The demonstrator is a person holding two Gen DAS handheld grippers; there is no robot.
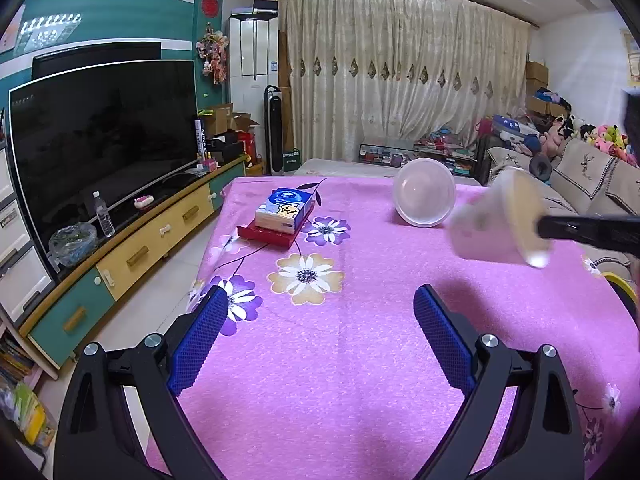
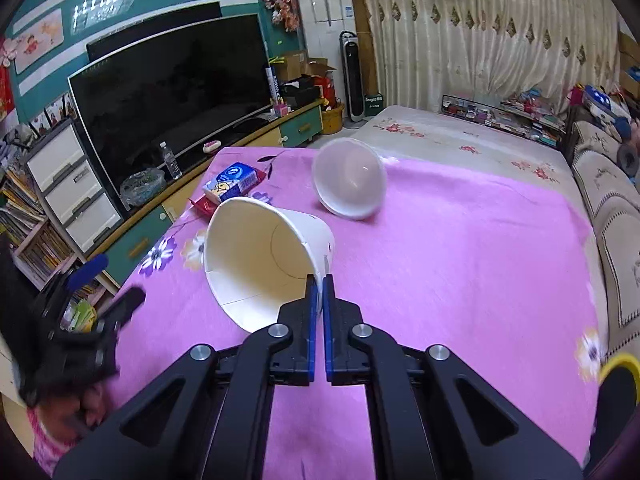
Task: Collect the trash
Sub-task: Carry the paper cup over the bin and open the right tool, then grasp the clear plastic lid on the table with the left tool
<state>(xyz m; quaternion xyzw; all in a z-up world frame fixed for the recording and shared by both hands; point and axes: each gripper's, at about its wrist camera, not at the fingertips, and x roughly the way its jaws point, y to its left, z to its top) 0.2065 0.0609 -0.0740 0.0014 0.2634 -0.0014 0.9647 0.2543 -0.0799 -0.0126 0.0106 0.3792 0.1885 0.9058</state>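
Right hand-held gripper [image 2: 321, 280]: pressed together on the wall of the paper cup [image 2: 260, 256], pinching it at the rim; the cup hangs tilted above the desk [image 2: 460, 260], mouth toward the camera.
Left hand-held gripper [image 1: 320, 304]: spread wide, nothing between the pads, over the near edge of the desk.
Plastic bowl [image 2: 350, 178]: lying on its side toward the far edge, well apart from the cup.
Handling, cup: looks light and thin; the wall would probably crush under a hard squeeze, so the rim is the sensible hold.
Handling, bowl: likely light, smooth and slippery; it could roll, so take it by the rim.
Count: one cup, one bowl, one tissue pack [image 2: 230, 184] on one red box [image 1: 268, 234] at the far left.
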